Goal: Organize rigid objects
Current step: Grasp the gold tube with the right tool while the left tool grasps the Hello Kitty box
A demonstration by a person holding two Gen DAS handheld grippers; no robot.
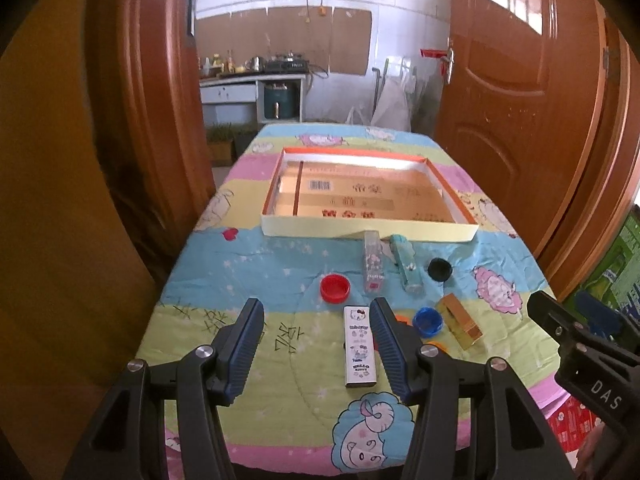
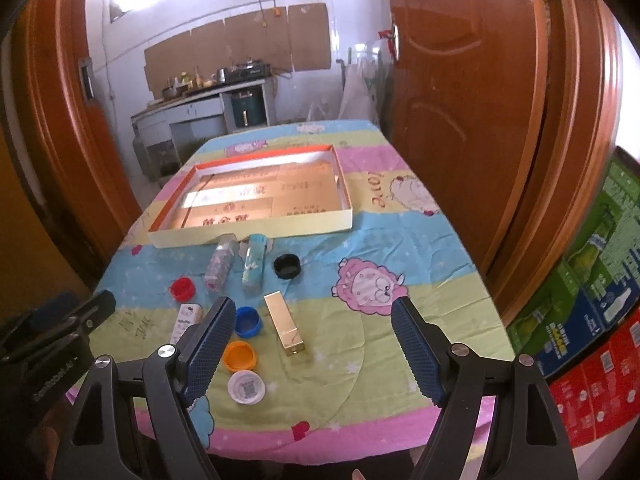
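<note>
A shallow orange-rimmed tray (image 1: 368, 233) (image 2: 256, 232) lies mid-table with a cardboard sheet inside. In front of it lie a clear tube (image 1: 373, 266) (image 2: 219, 264), a teal tube (image 1: 407, 263) (image 2: 253, 264), a black cap (image 1: 439, 269) (image 2: 287, 266), a red cap (image 1: 335, 288) (image 2: 183, 289), a blue cap (image 1: 427, 321) (image 2: 248, 321), a gold box (image 1: 462, 320) (image 2: 285, 330) and a white cartoon-printed box (image 1: 360, 346) (image 2: 185, 320). An orange cap (image 2: 239, 356) and a white cap (image 2: 246, 388) sit nearer. My left gripper (image 1: 316, 312) is open above the white box. My right gripper (image 2: 314, 312) is open over the gold box.
The table wears a pastel cartoon cloth (image 1: 248, 264) (image 2: 400, 240). Wooden doors (image 1: 516, 92) (image 2: 460, 100) flank a doorway to a kitchen counter (image 1: 252, 80). Stacked cartons (image 2: 592, 304) stand right of the table. The right gripper's body (image 1: 580, 344) shows in the left wrist view.
</note>
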